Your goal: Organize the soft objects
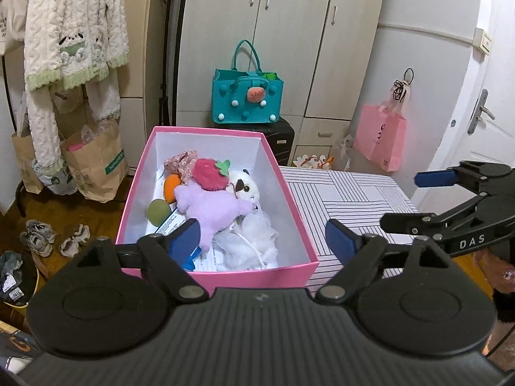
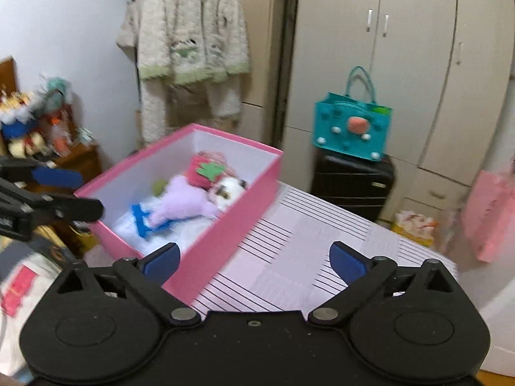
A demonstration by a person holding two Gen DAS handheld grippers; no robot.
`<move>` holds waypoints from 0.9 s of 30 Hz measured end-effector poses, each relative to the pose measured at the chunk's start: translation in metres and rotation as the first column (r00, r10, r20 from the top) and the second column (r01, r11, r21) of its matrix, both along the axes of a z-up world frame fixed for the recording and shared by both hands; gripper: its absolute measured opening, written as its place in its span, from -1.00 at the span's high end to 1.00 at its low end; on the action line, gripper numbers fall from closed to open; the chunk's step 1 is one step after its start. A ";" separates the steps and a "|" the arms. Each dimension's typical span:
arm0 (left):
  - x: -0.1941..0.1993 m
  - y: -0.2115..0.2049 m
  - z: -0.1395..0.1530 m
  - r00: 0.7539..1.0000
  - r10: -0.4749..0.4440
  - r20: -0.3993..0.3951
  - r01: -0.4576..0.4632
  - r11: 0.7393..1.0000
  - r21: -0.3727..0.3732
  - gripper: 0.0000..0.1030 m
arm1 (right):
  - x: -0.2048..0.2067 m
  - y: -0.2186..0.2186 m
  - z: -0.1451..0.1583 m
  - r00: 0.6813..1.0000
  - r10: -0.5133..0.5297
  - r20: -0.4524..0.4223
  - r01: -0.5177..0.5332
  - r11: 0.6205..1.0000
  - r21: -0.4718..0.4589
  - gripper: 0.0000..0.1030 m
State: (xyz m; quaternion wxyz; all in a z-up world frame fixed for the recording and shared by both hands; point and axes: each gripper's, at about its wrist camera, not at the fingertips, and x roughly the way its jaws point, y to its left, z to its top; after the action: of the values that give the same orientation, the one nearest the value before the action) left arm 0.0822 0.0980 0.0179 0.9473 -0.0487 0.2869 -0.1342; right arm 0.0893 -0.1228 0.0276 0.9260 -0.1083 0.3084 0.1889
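Striped table [image 1: 354,193], toy-filled pink box [image 1: 225,273] beyond open tongs [image 1: 262,241]

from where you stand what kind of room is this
Most likely a bedroom or dressing corner in a home: a tall wardrobe lines the wall, a fluffy robe hangs on a rack, and shoes lie on the wooden floor. A pink box of plush toys sits on a striped surface.

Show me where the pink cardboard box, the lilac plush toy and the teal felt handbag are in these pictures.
pink cardboard box [image 1: 257,275]: left wrist view, on its near outer wall.
lilac plush toy [image 1: 214,207]: left wrist view, on the middle of its body.
teal felt handbag [image 2: 331,122]: right wrist view, on its front panel, left of the orange patch.
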 end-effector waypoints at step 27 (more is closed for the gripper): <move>-0.019 -0.061 -0.003 0.995 0.096 -0.035 -0.088 0.982 0.169 -1.00 | -0.059 -0.051 0.003 0.953 -0.302 0.007 0.298 0.944 0.138 -1.00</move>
State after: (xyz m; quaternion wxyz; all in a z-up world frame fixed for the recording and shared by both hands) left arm 0.0628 0.0373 0.0146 0.9468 0.0151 0.3148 -0.0646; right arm 0.0305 -0.1739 0.0306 0.9534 0.0004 0.2947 0.0648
